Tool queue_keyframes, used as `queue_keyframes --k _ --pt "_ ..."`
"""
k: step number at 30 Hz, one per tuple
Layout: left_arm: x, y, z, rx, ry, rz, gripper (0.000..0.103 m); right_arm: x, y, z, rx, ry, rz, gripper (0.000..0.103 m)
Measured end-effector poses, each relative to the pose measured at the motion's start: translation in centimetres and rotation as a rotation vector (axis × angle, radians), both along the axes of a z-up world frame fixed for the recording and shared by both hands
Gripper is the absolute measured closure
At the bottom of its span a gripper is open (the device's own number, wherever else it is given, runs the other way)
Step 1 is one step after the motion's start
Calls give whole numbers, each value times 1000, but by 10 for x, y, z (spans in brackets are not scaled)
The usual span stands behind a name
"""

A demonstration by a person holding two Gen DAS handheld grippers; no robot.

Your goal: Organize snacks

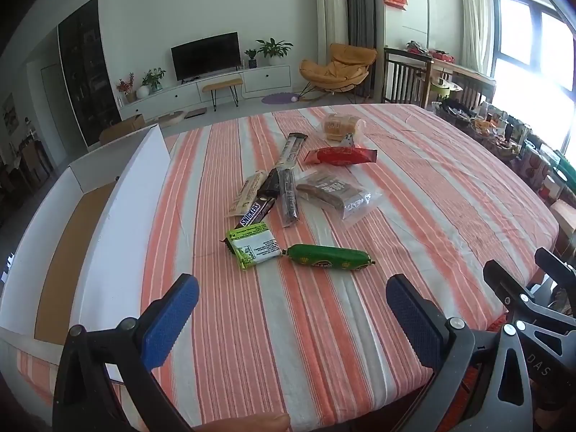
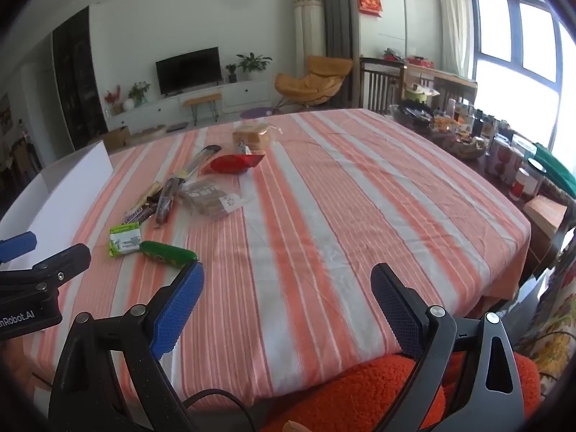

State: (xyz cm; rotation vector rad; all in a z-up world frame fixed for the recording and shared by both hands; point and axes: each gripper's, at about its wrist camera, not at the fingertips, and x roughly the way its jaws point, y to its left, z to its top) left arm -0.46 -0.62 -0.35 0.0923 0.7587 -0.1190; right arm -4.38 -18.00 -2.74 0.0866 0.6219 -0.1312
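Both the left gripper (image 1: 291, 309) and right gripper (image 2: 288, 302) hover spread apart, empty. Snacks (image 1: 288, 194) lie scattered on the bench (image 1: 432, 216) beside the box (image 1: 118, 216), likely their destination.

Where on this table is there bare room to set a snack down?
Free: striped tablecloth right of the clear bag, and near the edge before the green sausage. Crowded: the pile around the Snickers bar, beside the white box.

White walls (image 1: 252, 3), television (image 1: 206, 54), bright window (image 2: 518, 50)

Bright daylight glares through the window (image 2: 518, 46); fisheye edges darken.
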Motion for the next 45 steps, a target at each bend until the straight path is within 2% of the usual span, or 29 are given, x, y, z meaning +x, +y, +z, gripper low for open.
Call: queue_keyframes --k 8,16,45 --pt "-11 -15 6 15 -31 -36 0 -5 -4 6 1 -32 3 7" --pt "-13 -23 4 21 -27 -53 0 -4 -5 8 7 -32 -5 7" --pt "-8 -16 -1 3 -13 -32 0 -3 -2 2 7 -21 5 7"
